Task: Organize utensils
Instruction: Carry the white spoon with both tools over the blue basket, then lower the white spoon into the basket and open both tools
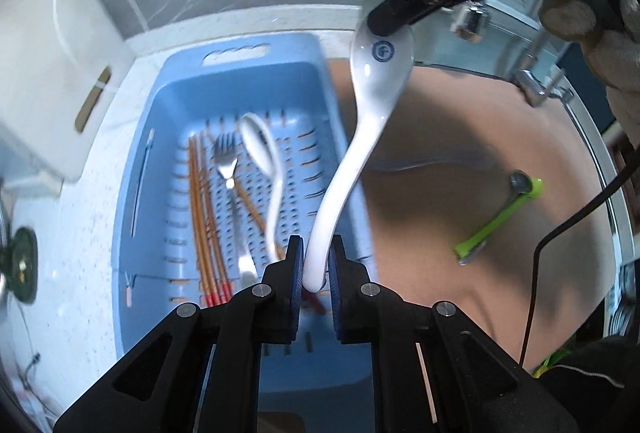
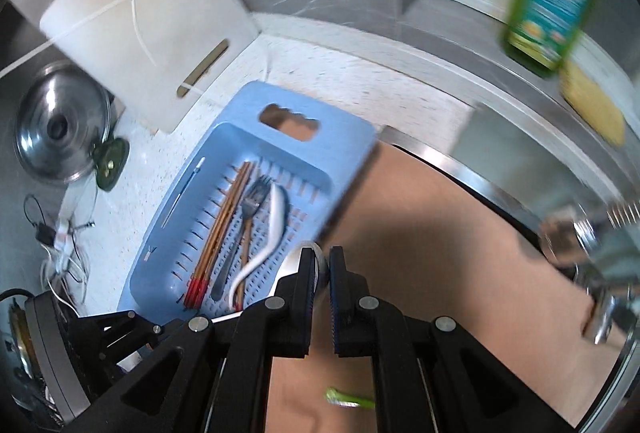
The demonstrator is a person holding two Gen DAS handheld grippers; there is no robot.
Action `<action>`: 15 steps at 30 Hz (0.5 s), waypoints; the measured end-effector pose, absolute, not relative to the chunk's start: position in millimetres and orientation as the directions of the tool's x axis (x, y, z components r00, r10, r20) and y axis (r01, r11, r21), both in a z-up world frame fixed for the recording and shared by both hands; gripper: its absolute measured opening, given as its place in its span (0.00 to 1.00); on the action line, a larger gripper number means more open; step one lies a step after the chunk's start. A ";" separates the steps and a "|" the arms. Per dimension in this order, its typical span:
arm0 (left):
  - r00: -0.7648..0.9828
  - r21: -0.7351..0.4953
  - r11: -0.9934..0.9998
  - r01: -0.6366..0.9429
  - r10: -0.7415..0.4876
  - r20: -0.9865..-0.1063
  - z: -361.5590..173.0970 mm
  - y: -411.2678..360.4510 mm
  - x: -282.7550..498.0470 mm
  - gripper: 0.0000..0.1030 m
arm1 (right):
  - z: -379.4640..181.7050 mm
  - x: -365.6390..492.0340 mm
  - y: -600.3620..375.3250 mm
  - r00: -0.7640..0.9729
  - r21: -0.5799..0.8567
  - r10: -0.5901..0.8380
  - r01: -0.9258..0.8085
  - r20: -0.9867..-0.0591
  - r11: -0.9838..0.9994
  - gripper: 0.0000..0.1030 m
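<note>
I hold a white ceramic soup spoon [image 1: 362, 137] with both grippers, above the edge between the blue slotted basket [image 1: 140, 169] and the brown sink basin [image 1: 460, 137]. My left gripper [image 1: 317, 265] is clamped on the handle's tip; my right gripper [image 2: 320, 265] pinches the rim of the bowl. In the basket lie 1 more white spoon [image 1: 262, 149], 1 fork [image 1: 226, 157] and red-tipped chopsticks [image 1: 204, 217]. A green-handled peeler [image 1: 500, 213] lies in the basin.
</note>
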State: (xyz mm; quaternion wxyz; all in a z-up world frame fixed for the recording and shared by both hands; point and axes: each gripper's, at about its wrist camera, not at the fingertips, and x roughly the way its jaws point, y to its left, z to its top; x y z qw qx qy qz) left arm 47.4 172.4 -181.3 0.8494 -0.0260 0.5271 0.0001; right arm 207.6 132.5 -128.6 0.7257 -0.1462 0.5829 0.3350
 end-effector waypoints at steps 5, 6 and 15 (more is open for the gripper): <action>0.419 -0.074 0.995 -0.062 -0.041 -0.907 -195.4 182.9 50.0 0.09 | -145.7 211.0 171.7 0.088 0.115 0.248 -0.707 -0.965 0.698 0.06; 0.413 -0.083 0.994 -0.068 -0.048 -0.910 -198.1 184.6 49.4 0.09 | -148.3 211.9 175.9 0.086 0.108 0.239 -0.713 -0.967 0.693 0.06; 0.375 -0.151 0.982 -0.114 -0.099 -0.922 -218.5 197.0 53.9 0.10 | -181.6 216.2 218.1 0.079 0.026 0.135 -0.769 -0.988 0.639 0.06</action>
